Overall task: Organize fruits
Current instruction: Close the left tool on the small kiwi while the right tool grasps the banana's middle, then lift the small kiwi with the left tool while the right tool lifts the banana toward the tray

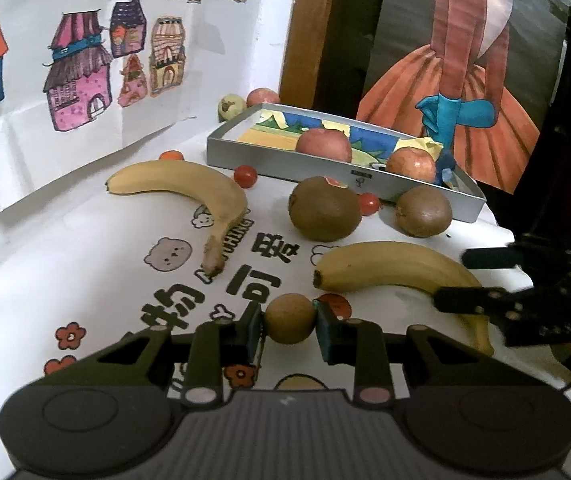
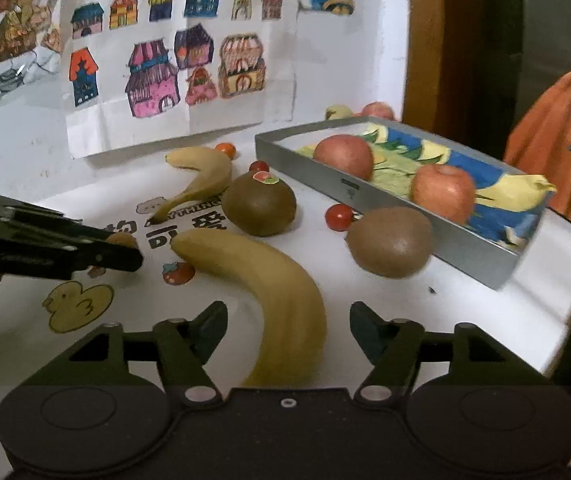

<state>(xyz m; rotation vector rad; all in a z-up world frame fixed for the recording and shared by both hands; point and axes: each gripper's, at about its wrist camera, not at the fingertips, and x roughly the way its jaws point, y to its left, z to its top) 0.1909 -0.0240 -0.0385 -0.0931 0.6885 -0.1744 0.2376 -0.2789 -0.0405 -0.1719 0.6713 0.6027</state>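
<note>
My left gripper (image 1: 289, 329) is shut on a small round brown fruit (image 1: 289, 318), low over the printed tablecloth; the right wrist view shows this gripper (image 2: 125, 249) and its fruit (image 2: 123, 239) at the left. My right gripper (image 2: 287, 330) is open, its fingers on either side of the near banana (image 2: 281, 288) without touching it. That gripper (image 1: 453, 280) straddles the banana's stem end (image 1: 397, 266) in the left wrist view. A grey tray (image 2: 365, 190) at the back right holds two red apples (image 2: 343, 156) (image 2: 443, 192).
Two kiwis (image 2: 259, 204) (image 2: 389, 242) lie in front of the tray, with cherry tomatoes (image 2: 338, 217) (image 1: 245, 176) among them. A second banana (image 1: 181, 184) lies at the left. Behind the tray sit another apple (image 1: 262, 97) and a pale green fruit (image 1: 231, 106). The table edge (image 2: 565, 312) runs close on the right.
</note>
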